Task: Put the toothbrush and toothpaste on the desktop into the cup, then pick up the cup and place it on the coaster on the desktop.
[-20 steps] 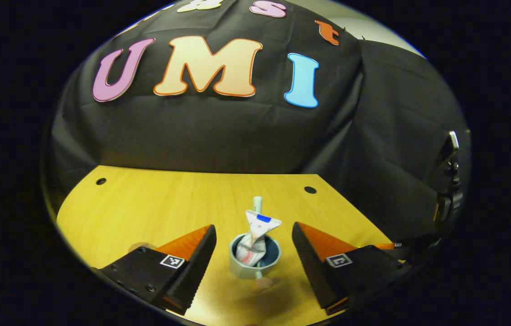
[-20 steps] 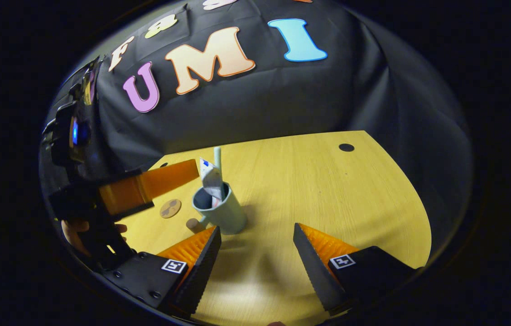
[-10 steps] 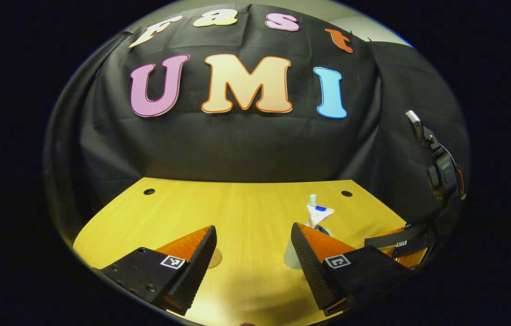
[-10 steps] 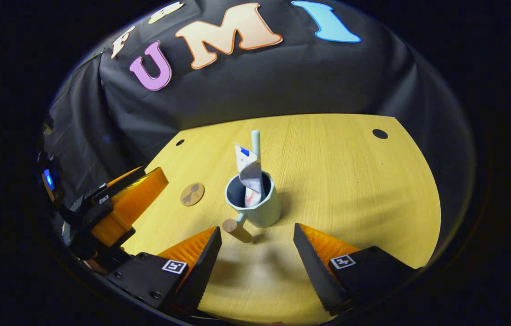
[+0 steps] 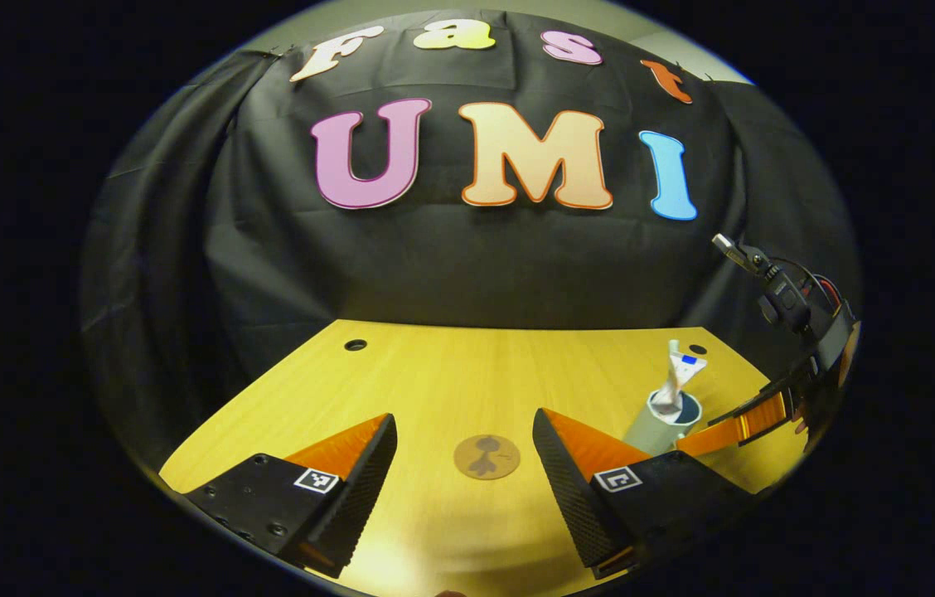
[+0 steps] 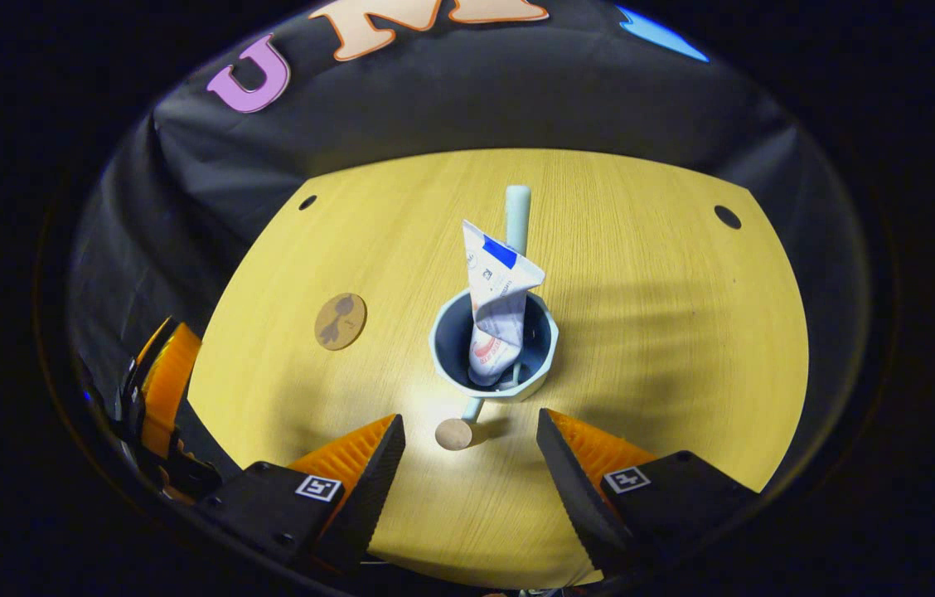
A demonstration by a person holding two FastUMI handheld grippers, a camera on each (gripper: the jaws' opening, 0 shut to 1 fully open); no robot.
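Observation:
A pale blue-green cup (image 6: 494, 348) stands upright on the wooden desktop (image 6: 641, 332), with a wooden-knobbed handle (image 6: 456, 433) pointing toward my right gripper. A crumpled toothpaste tube (image 6: 496, 307) and a pale toothbrush (image 6: 517, 215) stick up out of it. My right gripper (image 6: 469, 464) hovers open just in front of the cup, over the handle. The round brown coaster (image 6: 341, 321) lies left of the cup. In the left gripper view the coaster (image 5: 486, 457) lies between the open fingers of my left gripper (image 5: 464, 464), and the cup (image 5: 661, 421) stands at the right.
Cable holes (image 6: 727, 217) mark the desktop's far corners (image 6: 307, 202). Black cloth walls off the back and sides. The right gripper's body (image 5: 791, 365) shows at the right edge of the left gripper view, and the left gripper's body (image 6: 161, 398) at the left edge of the right gripper view.
My left gripper has swung left away from the cup and now faces the coaster. My right gripper has moved in over the cup, which now sits centred ahead of it.

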